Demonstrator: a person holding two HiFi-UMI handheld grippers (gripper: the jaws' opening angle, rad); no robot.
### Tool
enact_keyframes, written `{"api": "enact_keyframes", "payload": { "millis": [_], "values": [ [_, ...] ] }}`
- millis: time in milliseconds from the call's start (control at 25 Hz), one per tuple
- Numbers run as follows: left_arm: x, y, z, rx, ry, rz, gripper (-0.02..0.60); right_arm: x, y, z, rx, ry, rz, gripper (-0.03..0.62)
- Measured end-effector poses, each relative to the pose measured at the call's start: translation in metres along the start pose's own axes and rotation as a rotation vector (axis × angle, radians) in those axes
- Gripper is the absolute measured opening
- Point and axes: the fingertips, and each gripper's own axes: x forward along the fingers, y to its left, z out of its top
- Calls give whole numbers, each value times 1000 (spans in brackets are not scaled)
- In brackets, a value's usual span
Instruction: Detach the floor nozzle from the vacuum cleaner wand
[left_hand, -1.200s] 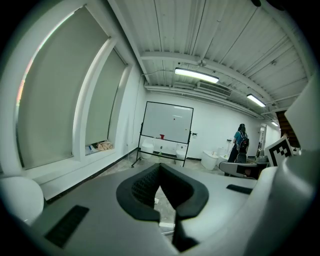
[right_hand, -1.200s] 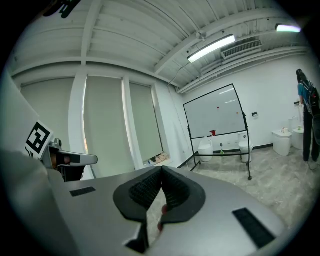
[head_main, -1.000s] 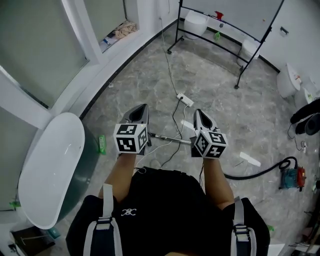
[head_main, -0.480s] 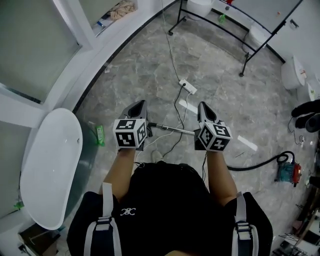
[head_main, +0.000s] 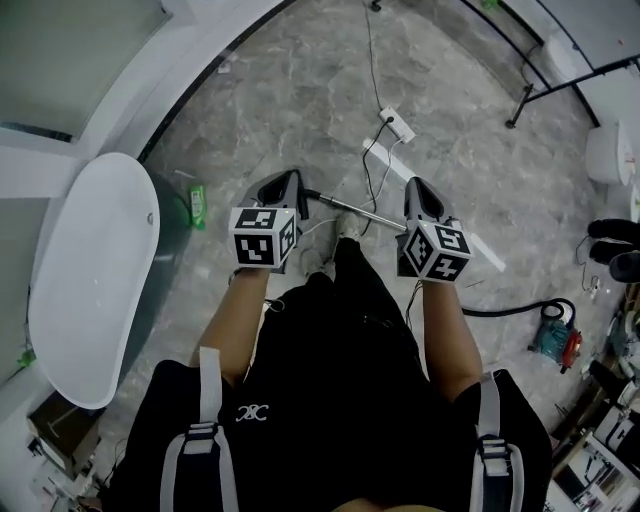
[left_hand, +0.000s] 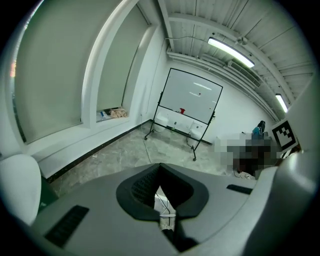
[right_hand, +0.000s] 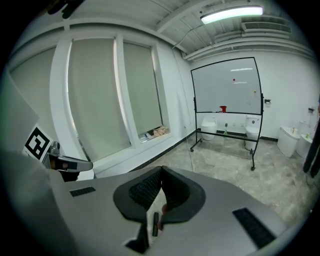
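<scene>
Bright ceiling strip lights, fisheye-warped edges, sharp

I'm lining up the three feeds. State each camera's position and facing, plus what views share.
Head view: on the person's head, looking steeply down at floor, wand, both forearms, left claw and right claw.
Left gripper view: rides the left claw, looks along its shut tips towards the whiteboard.
Right gripper view: rides the right claw, shut too, facing the same whiteboard.
Shared: both gripper views see the whiteboard and the other claw's marker cube.

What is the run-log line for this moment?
left gripper: shut, empty | right gripper: shut, empty | wand: lying on floor, not gripped | detach: not begun
</scene>
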Motion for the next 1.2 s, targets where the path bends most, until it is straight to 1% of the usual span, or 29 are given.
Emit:
{"api": "enact_keyframes", "payload": {
  "millis": [80,120,200,280,320,400,480,600,680,800,880,1000,1080,1200],
  "values": [
    [9,9,-8,-9,13,8,3,15,3,-9,-59,29,13,14],
    [14,12,-11,-13,18,2,3,23,6,-13,-104,44,22,14],
    [22,17,-12,-14,8,-8,3,37,15,-20,-221,74,49,14],
    [31,22,-14,4,-4,-3,3,53,25,-31,-340,106,89,14],
    [38,24,-19,16,5,-8,3,62,28,-40,-390,123,110,14],
    [57,26,-38,15,54,-39,3,83,31,-64,-465,162,150,14],
    [82,30,-63,5,103,-51,3,108,28,-98,-505,210,186,14],
    [121,41,-108,-2,155,-26,3,145,15,-160,-523,310,234,14],
    [150,50,-140,-35,184,-15,3,174,5,-204,-543,372,269,14],
    [204,68,-191,-75,216,-7,3,227,-14,-273,-602,433,321,14],
    [238,79,-229,-97,246,4,3,259,-31,-327,-637,487,357,14],
    [282,88,-285,-151,291,16,3,298,-63,-412,-675,595,402,14],
    [310,92,-319,-175,308,12,3,326,-85,-470,-689,657,411,14],
    [349,94,-370,-177,347,10,3,363,-117,-555,-686,746,411,14]
  ]
}}
